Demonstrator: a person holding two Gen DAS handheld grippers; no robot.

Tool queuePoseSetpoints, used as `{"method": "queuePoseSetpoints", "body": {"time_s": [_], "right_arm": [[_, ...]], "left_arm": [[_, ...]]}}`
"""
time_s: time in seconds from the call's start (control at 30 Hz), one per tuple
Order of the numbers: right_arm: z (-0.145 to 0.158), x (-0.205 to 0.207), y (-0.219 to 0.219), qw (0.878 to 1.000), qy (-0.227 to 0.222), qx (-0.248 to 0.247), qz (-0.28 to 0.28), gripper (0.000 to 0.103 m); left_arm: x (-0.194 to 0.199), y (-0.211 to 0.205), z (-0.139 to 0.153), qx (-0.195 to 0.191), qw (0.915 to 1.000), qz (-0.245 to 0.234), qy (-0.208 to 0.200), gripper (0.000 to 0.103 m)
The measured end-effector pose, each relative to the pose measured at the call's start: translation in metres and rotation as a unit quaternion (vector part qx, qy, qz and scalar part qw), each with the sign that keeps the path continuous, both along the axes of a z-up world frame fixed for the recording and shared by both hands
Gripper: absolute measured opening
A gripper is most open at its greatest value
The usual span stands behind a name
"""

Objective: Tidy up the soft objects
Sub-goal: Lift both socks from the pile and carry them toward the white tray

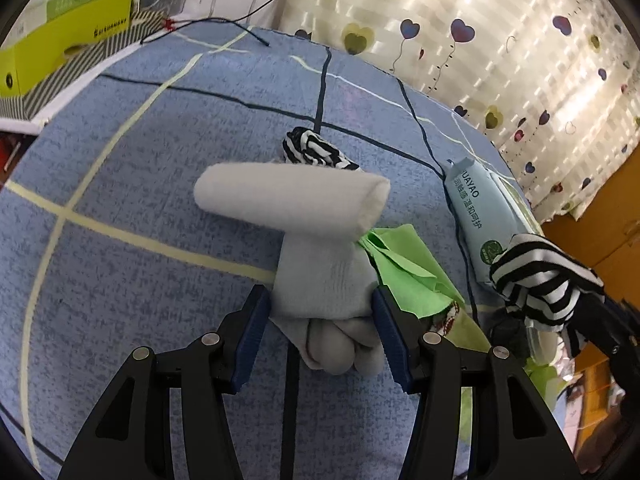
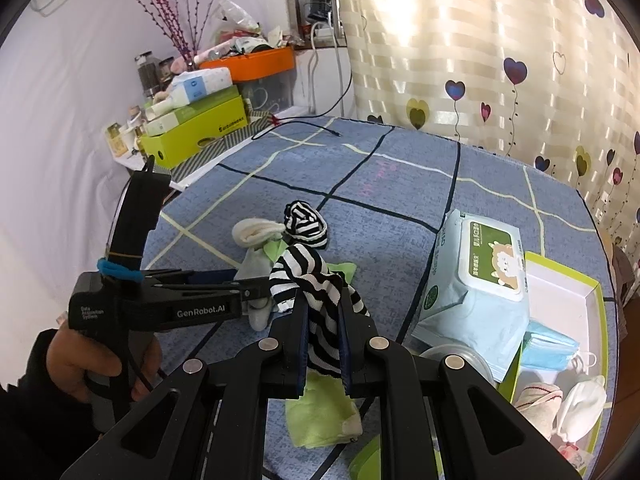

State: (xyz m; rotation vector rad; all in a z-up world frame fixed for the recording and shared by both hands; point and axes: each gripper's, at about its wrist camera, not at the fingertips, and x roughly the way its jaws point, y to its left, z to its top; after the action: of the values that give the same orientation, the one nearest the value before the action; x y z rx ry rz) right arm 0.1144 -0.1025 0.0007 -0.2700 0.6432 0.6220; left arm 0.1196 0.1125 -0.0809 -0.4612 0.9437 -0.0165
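Observation:
My left gripper (image 1: pixel 320 298) stands open, its blue pads on either side of a grey sock (image 1: pixel 320 280) that lies on the blue bedspread (image 1: pixel 140 184). A white rolled cloth (image 1: pixel 292 196) rests across the sock's far end, and a balled black-and-white striped sock (image 1: pixel 312 150) sits behind it. A green cloth (image 1: pixel 404 276) lies to the right of the grey sock. My right gripper (image 2: pixel 324 308) is shut on a second striped sock (image 2: pixel 316 280), which it holds above the bed, over a light green cloth (image 2: pixel 320 412).
A pack of wet wipes (image 2: pixel 480 292) lies to the right, next to a green box (image 2: pixel 560 296) with face masks and soft items. Boxes (image 2: pixel 196 124) and clutter line the bed's far left edge, with a black cable (image 2: pixel 304 124) nearby. A heart-print curtain (image 2: pixel 500 60) hangs behind.

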Motion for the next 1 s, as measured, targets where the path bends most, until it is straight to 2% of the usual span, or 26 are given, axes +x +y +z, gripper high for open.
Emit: {"method": "queuePoseSetpoints", "body": {"time_s": [0.07,0.1,0.17,0.3,0.57,1.0], "right_arm": [[0.0,0.0,0.0,1.0,0.0,-0.001,-0.001,0.012],[0.0,0.0,0.0,1.0,-0.001,-0.001,-0.001,0.012],[0.0,0.0,-0.001,1.0,-0.002,0.0,0.0,0.012],[0.0,0.0,-0.002,1.0,-0.002,0.001,0.0,0.012],[0.002,-0.009,-0.004,1.0,-0.009,0.007,-0.001,0.012],[0.014,-0.032,-0.023,0.999,-0.028,0.027,-0.013,0.012]], "left_arm": [[-0.003,0.002,0.001,-0.008,1.0,0.001,-0.002,0.054],[-0.005,0.003,0.001,-0.007,1.0,0.004,-0.005,0.051],[-0.007,0.005,0.0,-0.005,0.9999,0.007,-0.007,0.036],[-0.013,0.0,0.007,0.008,0.9998,0.003,-0.016,0.026],[-0.03,-0.002,0.018,0.012,0.9996,0.008,-0.024,0.023],[-0.062,-0.025,0.061,0.017,0.9969,-0.018,-0.074,0.023]]}}
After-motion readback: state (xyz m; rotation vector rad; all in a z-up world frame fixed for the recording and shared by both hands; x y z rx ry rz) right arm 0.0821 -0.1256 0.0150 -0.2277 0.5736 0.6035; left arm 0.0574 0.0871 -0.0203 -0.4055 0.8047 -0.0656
